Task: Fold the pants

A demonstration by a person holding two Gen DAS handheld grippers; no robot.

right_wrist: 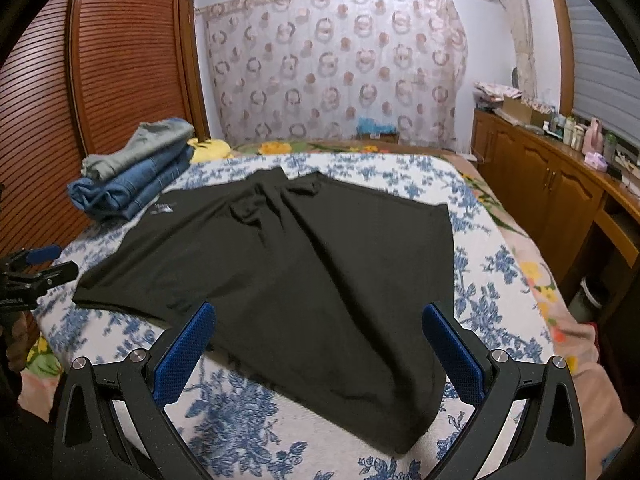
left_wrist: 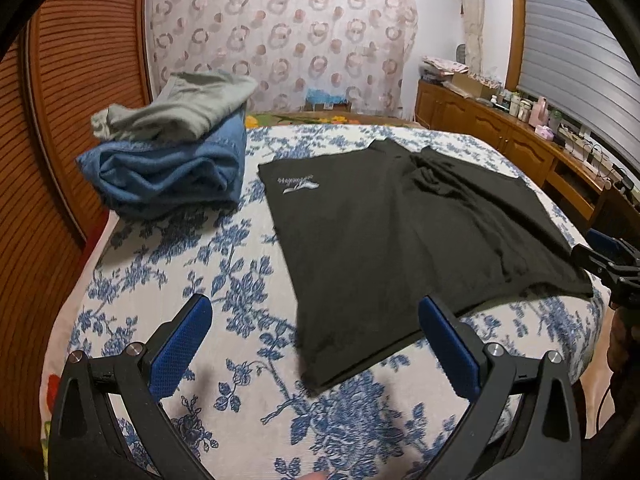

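Black pants (right_wrist: 304, 264) are lying spread flat across the middle of the bed (right_wrist: 488, 280), hems reaching its near edge. Left gripper (left_wrist: 316, 344) is hovering over the near-left hem, jaws wide apart, gripping nothing. Right gripper (right_wrist: 316, 352) is hanging above the near-right hem, likewise gaping and empty. Folded clothes (left_wrist: 172, 160) are sitting at the far-left corner.

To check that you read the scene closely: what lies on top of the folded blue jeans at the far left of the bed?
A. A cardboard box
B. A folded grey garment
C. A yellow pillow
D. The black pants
B: a folded grey garment rests on the blue jeans, while the black pants lie spread apart on the bed.
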